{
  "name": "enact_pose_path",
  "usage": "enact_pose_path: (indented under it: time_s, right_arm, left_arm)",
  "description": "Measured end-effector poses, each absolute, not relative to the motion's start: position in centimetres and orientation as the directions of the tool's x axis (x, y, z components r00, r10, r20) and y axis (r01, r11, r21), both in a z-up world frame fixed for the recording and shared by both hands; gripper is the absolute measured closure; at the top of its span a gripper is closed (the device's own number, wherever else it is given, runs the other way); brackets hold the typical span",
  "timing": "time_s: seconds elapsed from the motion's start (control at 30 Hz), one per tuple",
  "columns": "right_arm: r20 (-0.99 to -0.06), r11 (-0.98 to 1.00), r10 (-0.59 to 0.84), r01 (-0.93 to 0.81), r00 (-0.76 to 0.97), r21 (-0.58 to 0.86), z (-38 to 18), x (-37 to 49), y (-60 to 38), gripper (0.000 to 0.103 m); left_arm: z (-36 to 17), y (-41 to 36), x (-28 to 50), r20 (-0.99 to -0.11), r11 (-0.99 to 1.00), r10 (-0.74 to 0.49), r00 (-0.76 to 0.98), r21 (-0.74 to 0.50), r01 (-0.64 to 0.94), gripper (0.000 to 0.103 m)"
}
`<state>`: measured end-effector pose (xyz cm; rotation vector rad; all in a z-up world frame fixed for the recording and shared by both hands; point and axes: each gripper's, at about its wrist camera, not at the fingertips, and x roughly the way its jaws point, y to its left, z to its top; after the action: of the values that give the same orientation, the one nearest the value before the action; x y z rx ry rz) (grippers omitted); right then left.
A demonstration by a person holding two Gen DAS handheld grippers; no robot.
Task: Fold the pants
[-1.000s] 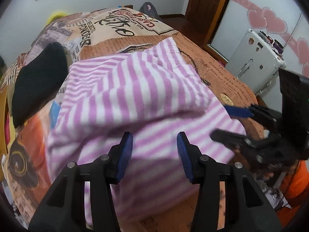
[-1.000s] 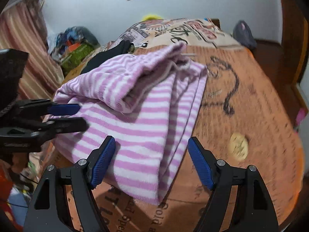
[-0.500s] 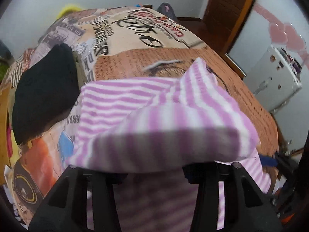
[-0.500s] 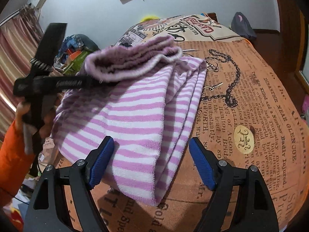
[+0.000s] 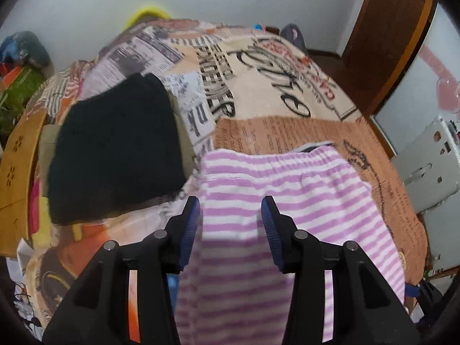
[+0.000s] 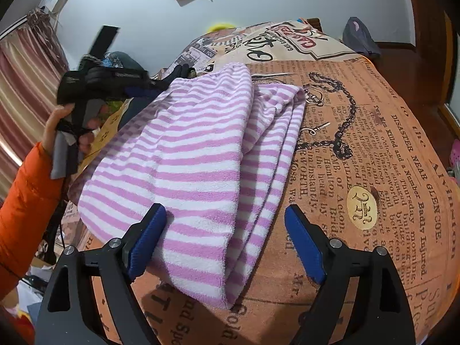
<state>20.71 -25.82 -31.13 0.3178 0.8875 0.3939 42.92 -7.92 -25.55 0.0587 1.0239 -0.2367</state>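
Now the striped pants (image 6: 201, 155) lie doubled over on the newspaper-print bedspread (image 6: 373, 149), the upper layer sitting a little short of the lower one toward 3 o'clock in my right view. My right tongs (image 6: 224, 238) gape wide with nothing between the pads, hovering over the near folded edge. My left tongs (image 5: 230, 227) are parted too, holding nothing, above the waistband end at 12 o'clock; a folded black garment (image 5: 115, 155) sits at 10 o'clock just beside the pants. I judge this fleecy cloth to be light, soft and limp, grippy rather than slick, and thick where layered. I would pinch all layers together at a corner of the folded edge, or the layers will slide apart.
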Motion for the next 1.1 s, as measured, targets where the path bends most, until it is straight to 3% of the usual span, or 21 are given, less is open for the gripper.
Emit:
enact_pose_path:
  time_s: [0.07,0.2,0.53,0.63,0.77,0.9,1.1]
  right_arm:
    - [-0.687,0.888,0.447,-0.195,0.573,0.416,-30.9,20.6,-25.8,0.021]
    - [-0.692,0.903,0.419,-0.185,0.588,0.389,-30.2,20.0,-25.6,0.021]
    - [-0.673,0.906,0.405,-0.172,0.619,0.387,-28.6,18.4,-25.0,0.021]
    - [-0.696,0.924,0.373,-0.178,0.614,0.338,-29.2,18.5,-23.8,0.021]
    - [-0.714,0.952,0.305,-0.188,0.631,0.240,-30.0,18.5,-23.1,0.015]
    - [-0.727,0.957,0.290,-0.198,0.622,0.213,-30.1,18.7,-23.4,0.015]
    - [-0.744,0.968,0.229,-0.225,0.628,0.107,-29.8,19.1,-24.0,0.015]
  left_arm:
    - [-24.2,-6.7,41.2,-0.839,0.973,-0.164,0.519,-0.051,0.225,0.056]
    - [-22.7,-4.6,37.6,-0.828,0.976,-0.134,0.544,-0.015,0.218,0.040]
    - [-25.4,-1.2,26.8,-0.842,0.972,-0.187,0.506,-0.083,0.220,0.027]
    - [-26.9,-1.0,25.3,-0.850,0.967,-0.222,0.477,-0.128,0.221,0.026]
    - [-28.8,-1.6,24.6,-0.880,0.969,-0.185,0.438,-0.088,0.232,0.026]
    - [-28.6,-2.1,23.9,-0.872,0.955,-0.231,0.431,-0.118,0.273,0.033]
    - [-28.7,-3.7,22.6,-0.873,0.933,-0.284,0.396,-0.157,0.323,0.033]
